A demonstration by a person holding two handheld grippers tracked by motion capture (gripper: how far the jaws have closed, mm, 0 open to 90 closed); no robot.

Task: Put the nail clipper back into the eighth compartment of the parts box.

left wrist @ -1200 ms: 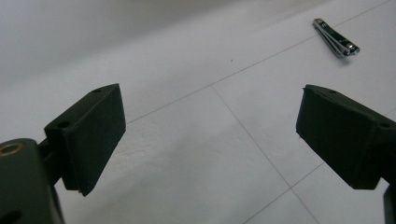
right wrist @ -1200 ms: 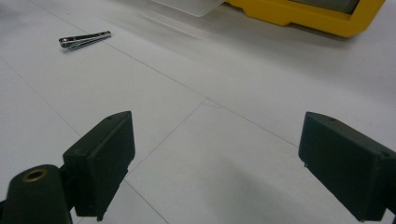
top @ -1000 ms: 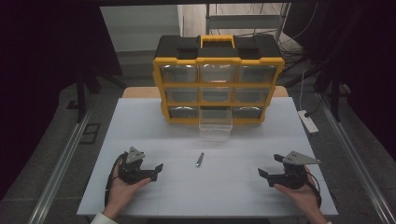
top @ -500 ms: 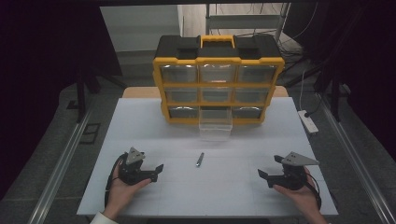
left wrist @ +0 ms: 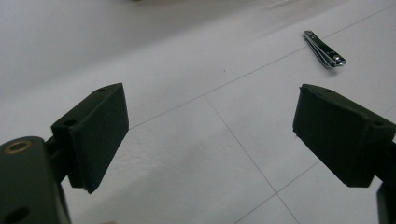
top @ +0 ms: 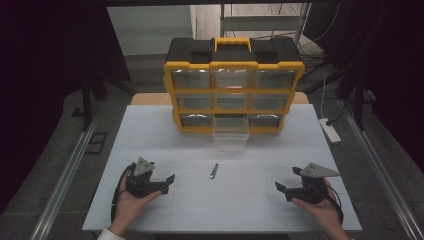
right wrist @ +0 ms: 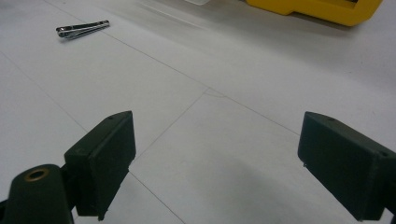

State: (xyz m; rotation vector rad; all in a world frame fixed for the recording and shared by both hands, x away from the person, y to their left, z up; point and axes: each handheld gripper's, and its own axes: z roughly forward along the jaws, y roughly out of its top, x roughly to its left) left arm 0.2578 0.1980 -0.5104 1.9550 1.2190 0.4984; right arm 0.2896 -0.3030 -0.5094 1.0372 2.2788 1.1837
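A small metal nail clipper [top: 214, 171] lies flat on the white table [top: 240, 200], between the two hands; it also lies at the upper right in the left gripper view [left wrist: 324, 48] and at the upper left in the right gripper view [right wrist: 82, 29]. My left gripper [top: 167, 182] rests low at the near left, open, nothing between its jaws [left wrist: 212, 140]. My right gripper [top: 281, 189] rests at the near right, open and empty as well [right wrist: 215, 158]. A yellow and black drawer organiser [top: 233, 85] stands at the back, its bottom middle clear drawer [top: 230, 135] pulled out.
A white power strip [top: 331, 130] lies at the table's right edge. Metal rails run along the floor on both sides. The organiser's yellow base [right wrist: 317, 9] shows at the top of the right gripper view.
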